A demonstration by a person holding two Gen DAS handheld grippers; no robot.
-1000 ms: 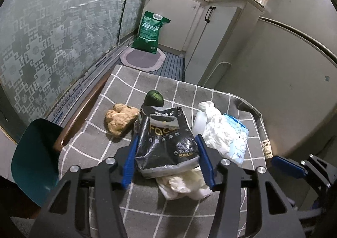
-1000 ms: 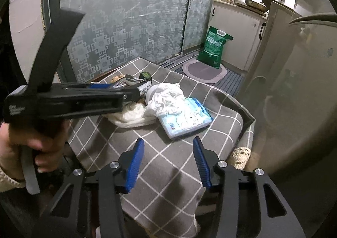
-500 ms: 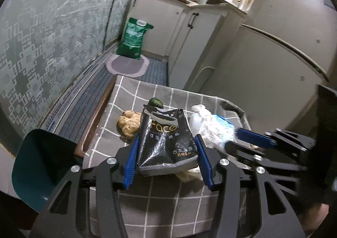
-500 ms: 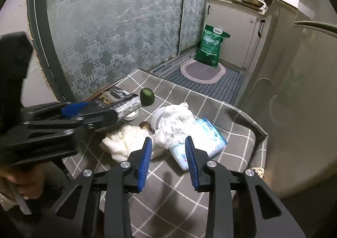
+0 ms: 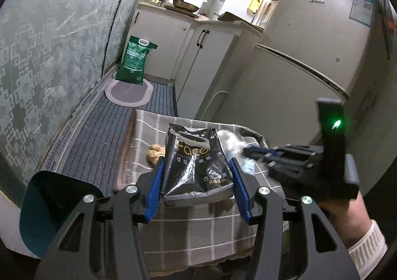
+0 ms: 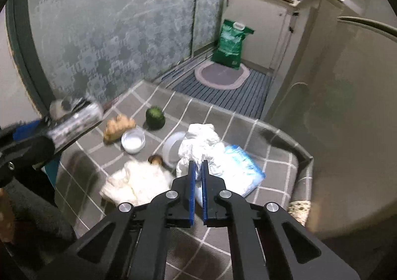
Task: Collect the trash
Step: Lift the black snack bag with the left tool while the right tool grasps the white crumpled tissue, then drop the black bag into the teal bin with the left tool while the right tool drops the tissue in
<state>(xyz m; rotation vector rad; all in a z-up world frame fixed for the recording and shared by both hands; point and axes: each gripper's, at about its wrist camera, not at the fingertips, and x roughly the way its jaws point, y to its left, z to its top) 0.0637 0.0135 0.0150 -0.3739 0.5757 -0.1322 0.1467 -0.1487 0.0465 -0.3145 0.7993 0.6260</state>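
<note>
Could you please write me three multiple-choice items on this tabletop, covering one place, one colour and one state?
1. Where does the round dark green vegetable lie?
A. On the grey checked tablecloth, beyond the small white round bowl
B. On the floor mat
C. Inside the bowl

2. What colour is the printed tissue bag between the left tool's fingers?
A. Red
B. Black
C. Yellow

3. How does the right tool stand?
A. Wide open over the bowl
B. Out of view
C. Nearly closed at the crumpled white tissue

Answers:
1. A: the right wrist view shows it on the cloth, past the bowl.
2. B: the left wrist view shows a black bag with pale lettering.
3. C: its blue fingers stand almost together at the tissue's near edge; whether they pinch it is unclear.
</note>
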